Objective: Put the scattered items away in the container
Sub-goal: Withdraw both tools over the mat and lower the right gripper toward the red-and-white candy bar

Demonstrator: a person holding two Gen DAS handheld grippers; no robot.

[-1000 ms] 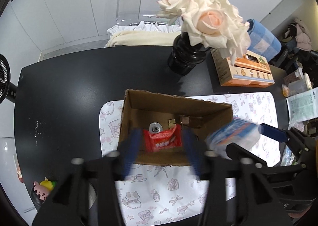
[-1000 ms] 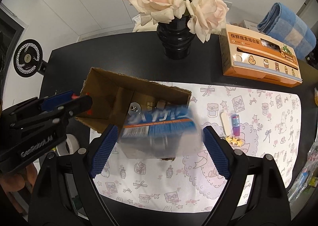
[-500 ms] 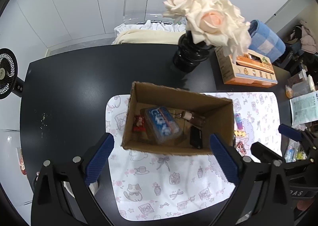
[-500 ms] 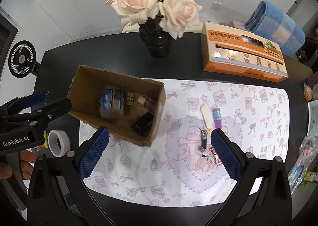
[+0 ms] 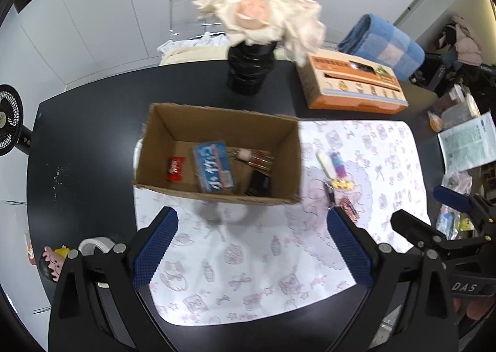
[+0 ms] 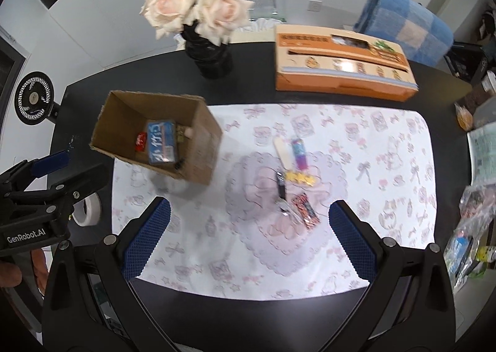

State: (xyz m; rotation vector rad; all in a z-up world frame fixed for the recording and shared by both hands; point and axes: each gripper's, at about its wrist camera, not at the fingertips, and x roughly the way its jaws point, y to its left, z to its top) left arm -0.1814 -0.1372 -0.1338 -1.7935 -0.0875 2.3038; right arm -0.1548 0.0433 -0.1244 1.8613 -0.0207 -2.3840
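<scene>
Between the spread, empty fingers of the right gripper (image 6: 248, 237), small items (image 6: 294, 178) are scattered close together; two could be pinched at once. The left gripper (image 5: 251, 246), also wide and empty, is held just short of the cardboard box (image 5: 217, 197), which could be nudged.

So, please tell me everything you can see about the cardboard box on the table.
The cardboard box is plain brown corrugated card, rectangular, open at the top, with rough edges. It stands upright at the left end of the printed mat, partly over the black table, in front of the black vase. Inside lie a blue packet, a small red wrapper, a dark flat item and some small bottles. Neither claw touches it.
</scene>
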